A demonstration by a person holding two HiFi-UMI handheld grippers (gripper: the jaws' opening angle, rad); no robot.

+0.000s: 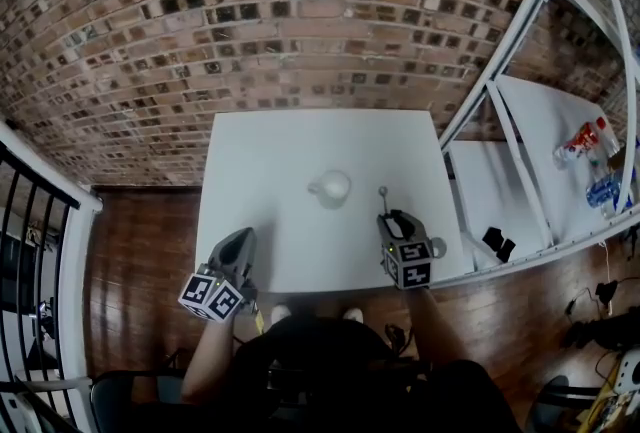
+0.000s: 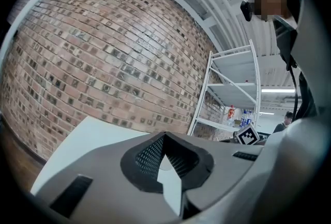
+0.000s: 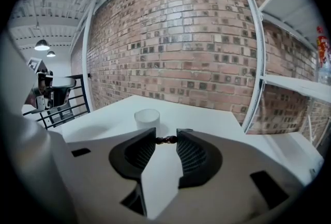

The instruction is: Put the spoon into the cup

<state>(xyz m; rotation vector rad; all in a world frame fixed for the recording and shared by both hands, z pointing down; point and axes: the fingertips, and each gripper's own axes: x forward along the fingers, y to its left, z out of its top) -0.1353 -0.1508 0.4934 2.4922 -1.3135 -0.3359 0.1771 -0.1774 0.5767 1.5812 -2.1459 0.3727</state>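
Note:
A white cup (image 1: 330,188) stands upright near the middle of the white table (image 1: 260,151); in the right gripper view the cup (image 3: 147,117) is just ahead and slightly left of the jaws. My right gripper (image 1: 395,219) hovers to the right of the cup, shut on the spoon (image 1: 383,196), whose thin shaft sticks out toward the wall. The spoon's dark twisted handle (image 3: 166,139) is pinched between the jaw tips. My left gripper (image 1: 241,239) is held at the table's near left edge; its jaws meet at the tips (image 2: 164,137) with nothing between them.
A white metal shelf rack (image 1: 520,41) stands right of the table, with bottles (image 1: 585,141) and a small black object (image 1: 497,242) on its shelves. A brick wall (image 1: 300,11) runs behind the table. A black railing (image 1: 30,211) is on the left, over wooden floor.

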